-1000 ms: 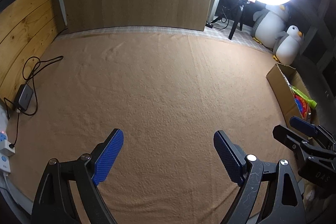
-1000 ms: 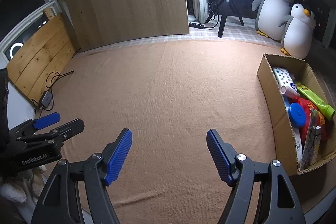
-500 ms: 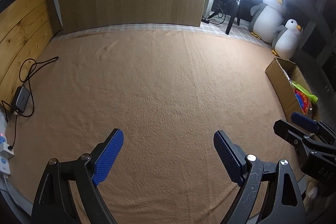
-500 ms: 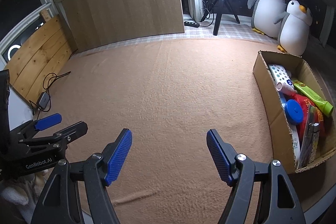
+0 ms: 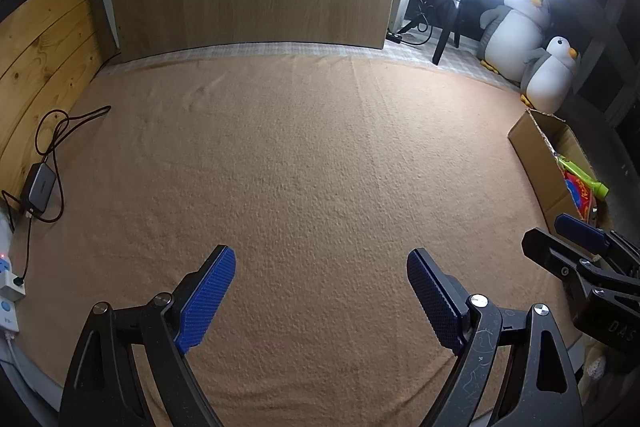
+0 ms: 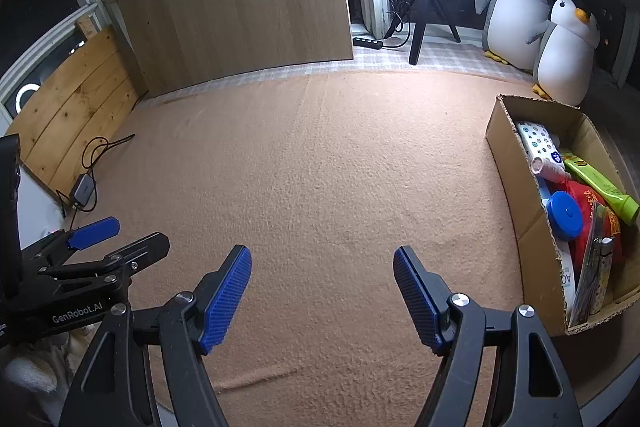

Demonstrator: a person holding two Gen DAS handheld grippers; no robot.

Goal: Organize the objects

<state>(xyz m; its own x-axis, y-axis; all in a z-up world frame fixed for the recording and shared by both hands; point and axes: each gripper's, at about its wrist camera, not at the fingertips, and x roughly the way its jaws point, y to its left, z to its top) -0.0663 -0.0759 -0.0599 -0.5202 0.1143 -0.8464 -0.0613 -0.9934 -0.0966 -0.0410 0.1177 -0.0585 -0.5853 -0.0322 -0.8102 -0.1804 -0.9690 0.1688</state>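
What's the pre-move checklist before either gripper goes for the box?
1. Left gripper open and holding nothing: ok.
2. Right gripper open and holding nothing: ok.
3. Cardboard box upright, top open: ok.
4. Box contents visible: blue lid, green tube, red packet, patterned pack: ok.
5. Free room inside the box: cannot tell, items overlap.
6. Blanket between the grippers and the box free of obstacles: ok.
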